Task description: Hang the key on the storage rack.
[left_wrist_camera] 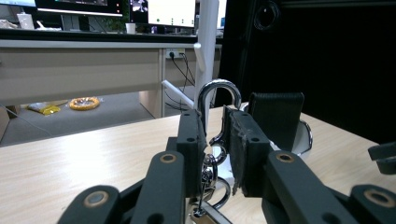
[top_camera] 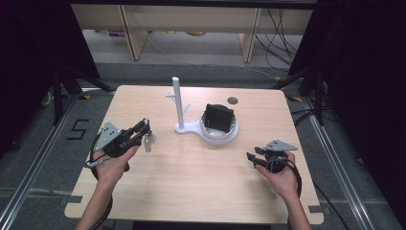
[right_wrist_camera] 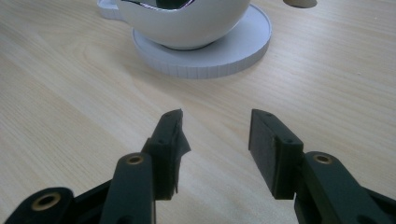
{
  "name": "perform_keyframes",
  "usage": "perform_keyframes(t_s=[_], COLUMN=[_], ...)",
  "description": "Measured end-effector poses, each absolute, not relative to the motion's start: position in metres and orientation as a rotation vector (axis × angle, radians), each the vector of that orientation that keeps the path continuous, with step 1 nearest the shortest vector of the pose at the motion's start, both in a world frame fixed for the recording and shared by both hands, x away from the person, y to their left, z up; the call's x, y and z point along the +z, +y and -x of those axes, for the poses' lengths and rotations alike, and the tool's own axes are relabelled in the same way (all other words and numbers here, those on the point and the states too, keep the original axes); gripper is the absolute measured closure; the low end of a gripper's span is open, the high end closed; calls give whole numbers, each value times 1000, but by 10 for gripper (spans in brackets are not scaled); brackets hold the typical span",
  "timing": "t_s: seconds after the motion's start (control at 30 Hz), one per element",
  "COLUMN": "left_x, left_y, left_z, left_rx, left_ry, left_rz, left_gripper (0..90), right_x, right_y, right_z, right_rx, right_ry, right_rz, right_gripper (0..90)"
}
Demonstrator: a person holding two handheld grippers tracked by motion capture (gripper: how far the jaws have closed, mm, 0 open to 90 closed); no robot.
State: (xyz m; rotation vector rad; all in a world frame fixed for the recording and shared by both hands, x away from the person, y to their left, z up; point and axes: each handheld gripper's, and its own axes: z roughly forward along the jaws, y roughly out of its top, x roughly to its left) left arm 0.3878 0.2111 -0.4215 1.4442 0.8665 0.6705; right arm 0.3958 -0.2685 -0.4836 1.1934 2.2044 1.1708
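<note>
Keys on a chrome carabiner clip [left_wrist_camera: 215,100] hung pinched between the jaws of the left gripper [top_camera: 143,131], which closed on the clip's lower part so that its arched top stood proud above the pads [left_wrist_camera: 243,149] while a ring and keys dangled beneath. Seen from the high view, that bunch sat to the left of the white stand [top_camera: 178,103] and a little nearer the person, lifted clear of the table [top_camera: 191,182]. The step in hand looked like carrying the clip to one of the stand's short pegs; to do it well, the arch wanted keeping upright and square to the peg, the approach slow, and the grip firm until the loop had passed over the peg's tip, since smooth chrome on rubbery pads could twist. The right gripper [top_camera: 256,158] rested low on the far side of the stand, near the table's right edge, its jaws spread with nothing between them. The stand was a slim matt white post rising from a flat rounded base, joined to a glossy white bowl [right_wrist_camera: 187,23] with a mirror-bright rim, and a black, grainy wallet-like thing [left_wrist_camera: 275,116] stood upright in that bowl. The tabletop was pale wood-grain laminate, smooth and faintly shiny.
</note>
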Motion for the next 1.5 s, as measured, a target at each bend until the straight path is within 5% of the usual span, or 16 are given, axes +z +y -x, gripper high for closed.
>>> perform_keyframes(t_s=[1.5], left_x=[-404], left_y=[180], left_z=[-455], left_rx=[678], left_ry=[851], left_rz=[-1475], left_gripper=[746], right_x=[-484], right_y=[-270], right_z=[-397], right_rx=[1151], right_ry=[2174], right_rz=[-1193], right_gripper=[555])
